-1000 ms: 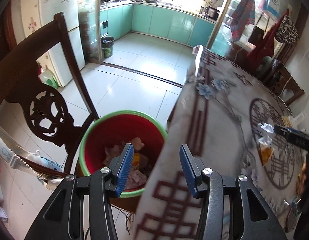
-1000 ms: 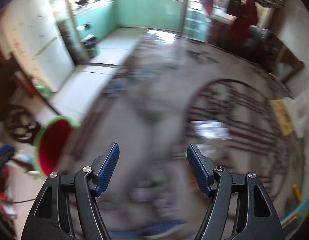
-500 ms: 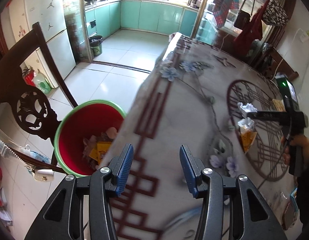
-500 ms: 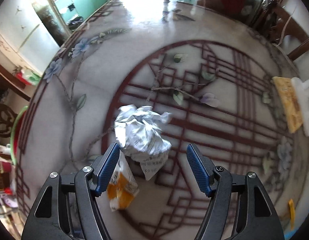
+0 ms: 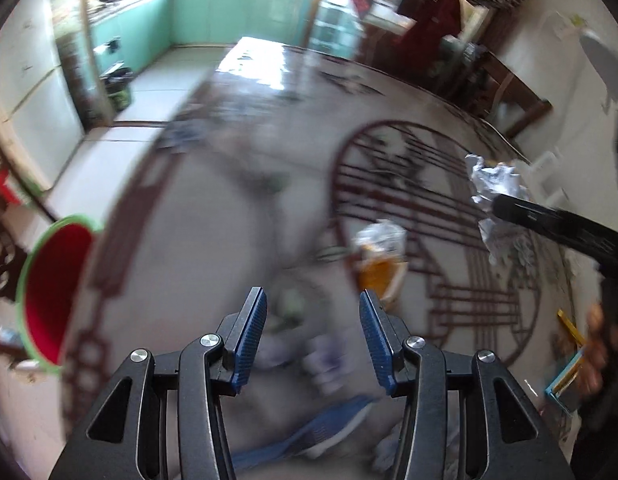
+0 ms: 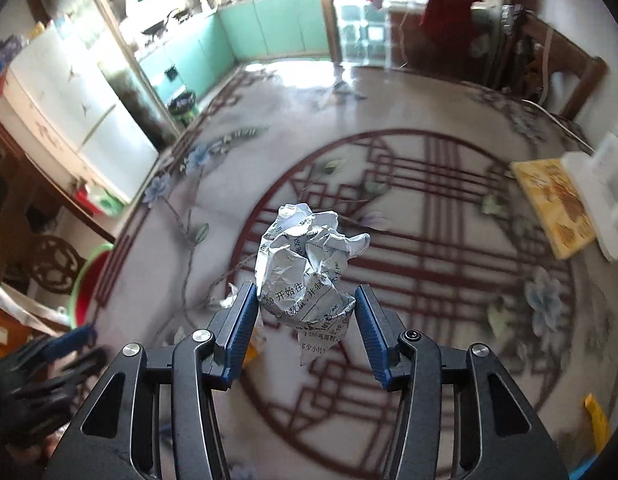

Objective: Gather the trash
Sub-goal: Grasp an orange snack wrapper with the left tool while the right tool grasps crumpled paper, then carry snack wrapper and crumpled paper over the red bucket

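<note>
- White crumpled paper, one ball (image 6: 307, 268) printed with black characters, sits right between the blue pads of the right gripper (image 6: 305, 318); both pads press its sides, so the tongs are clamped on it.
- Seen from the left wrist, that same paper ball (image 5: 495, 184) hangs over the far right of the table (image 5: 213, 216), with the right gripper's black finger crossing in front of it.
- One more piece of trash, an orange and clear wrapper (image 5: 379, 258), lies on the table just beyond the left gripper (image 5: 313, 334).
- The left gripper's two blue pads stand well apart with nothing between them; this view is heavily blurred.
- One red bin with a green rim (image 5: 49, 288) stands off the table's left edge; the right wrist view catches a sliver of it (image 6: 89, 280) at the left.
- One yellow packet (image 6: 551, 208) lies on the far right of the table, touching a white plastic object (image 6: 597, 200).
- One small yellow scrap (image 6: 595, 416) sits near the right edge.
- The tablecloth carries one big dark-red round lattice pattern (image 6: 429, 208).
</note>
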`<state>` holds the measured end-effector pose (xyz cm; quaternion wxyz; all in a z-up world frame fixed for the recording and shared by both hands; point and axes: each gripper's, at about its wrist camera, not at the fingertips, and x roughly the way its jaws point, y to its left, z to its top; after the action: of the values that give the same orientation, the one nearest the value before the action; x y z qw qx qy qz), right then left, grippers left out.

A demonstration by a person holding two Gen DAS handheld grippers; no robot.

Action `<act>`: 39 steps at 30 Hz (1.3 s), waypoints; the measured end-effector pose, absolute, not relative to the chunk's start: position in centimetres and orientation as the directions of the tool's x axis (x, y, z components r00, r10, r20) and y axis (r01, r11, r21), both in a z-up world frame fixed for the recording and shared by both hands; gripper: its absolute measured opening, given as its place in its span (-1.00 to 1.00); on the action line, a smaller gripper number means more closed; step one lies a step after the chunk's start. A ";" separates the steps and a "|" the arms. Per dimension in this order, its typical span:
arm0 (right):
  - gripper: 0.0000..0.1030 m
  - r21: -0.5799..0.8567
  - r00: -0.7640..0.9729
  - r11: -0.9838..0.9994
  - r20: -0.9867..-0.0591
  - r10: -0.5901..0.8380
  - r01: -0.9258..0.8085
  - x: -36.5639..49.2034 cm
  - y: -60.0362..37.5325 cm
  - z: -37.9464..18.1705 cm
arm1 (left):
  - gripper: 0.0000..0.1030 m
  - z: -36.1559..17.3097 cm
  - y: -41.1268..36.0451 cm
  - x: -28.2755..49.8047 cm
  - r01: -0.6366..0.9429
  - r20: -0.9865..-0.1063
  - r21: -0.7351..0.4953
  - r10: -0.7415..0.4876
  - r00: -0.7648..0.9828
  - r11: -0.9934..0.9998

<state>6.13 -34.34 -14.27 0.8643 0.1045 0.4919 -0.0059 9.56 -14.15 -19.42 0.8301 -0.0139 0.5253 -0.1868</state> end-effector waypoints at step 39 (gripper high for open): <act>-0.04 0.160 0.546 0.980 -0.835 0.070 0.119 2.3 -31.5 -13.4 | -0.65 -14.5 -14.2 8.4 0.300 -0.805 -0.200 -0.331 0.492 0.933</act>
<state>2.32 -31.46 -13.35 0.8736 0.0991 0.4763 -0.0140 8.37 -14.24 -14.51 0.8635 -0.0165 0.4697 -0.1828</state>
